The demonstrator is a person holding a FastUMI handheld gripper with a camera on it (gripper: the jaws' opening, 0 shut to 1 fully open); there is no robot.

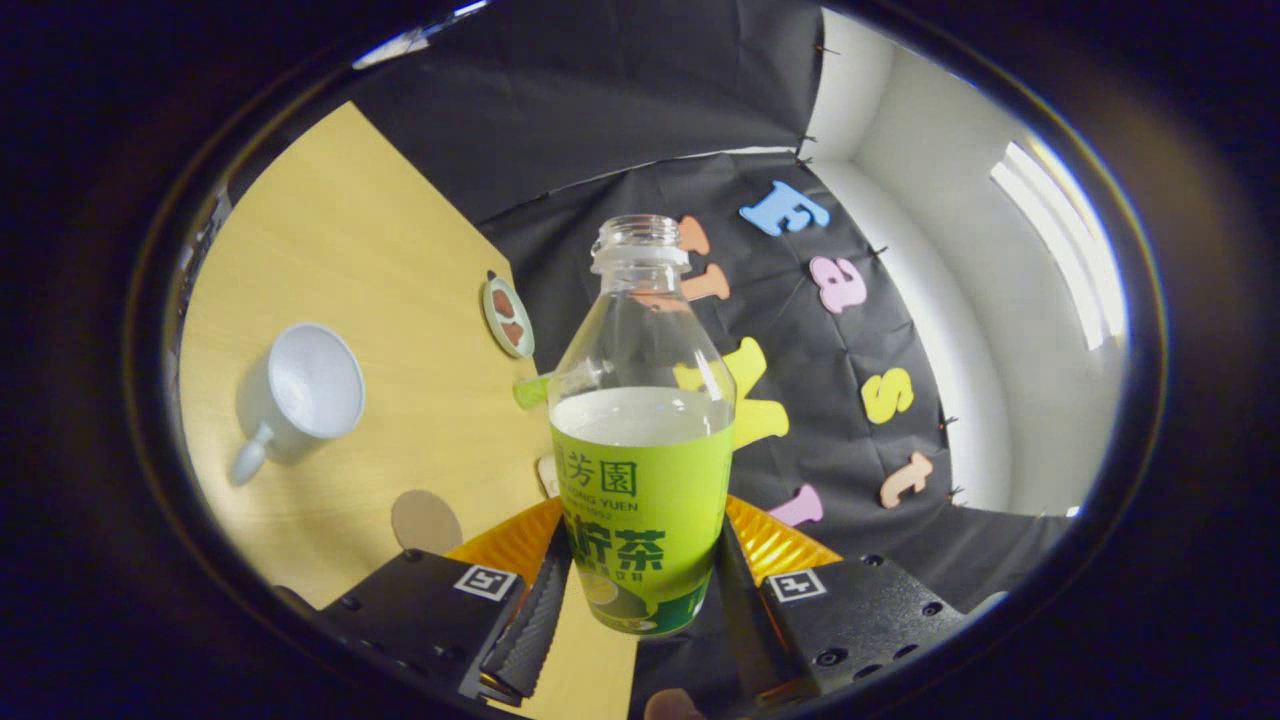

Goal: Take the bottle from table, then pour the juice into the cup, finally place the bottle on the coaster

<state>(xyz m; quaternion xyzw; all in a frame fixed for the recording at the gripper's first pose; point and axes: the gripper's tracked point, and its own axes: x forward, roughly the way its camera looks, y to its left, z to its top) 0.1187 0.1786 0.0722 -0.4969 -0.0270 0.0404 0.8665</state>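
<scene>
Here, my hand-held gripper point(640, 610) is clamped on the juice bottle point(640, 430), one finger pressing each side of its green label near the base. The bottle sits between the fingers, uncapped, its open neck pointing away from me; it is clear above the label, and the pale liquid stands level with the label's top edge. The whole scene appears tilted, with the wooden surface point(380, 300) slanting away to the bottle's left. On that surface, well apart from the bottle, a white cup point(300, 395) shows its open mouth, handle turned toward my side. A round brown coaster point(427, 521) lies between the cup and the nearer finger. Beyond the bottle's shoulder, at the surface's far edge, lies a small round disc with brown patches point(509, 317). A green object pokes out just behind the bottle; I cannot tell what it is.
</scene>
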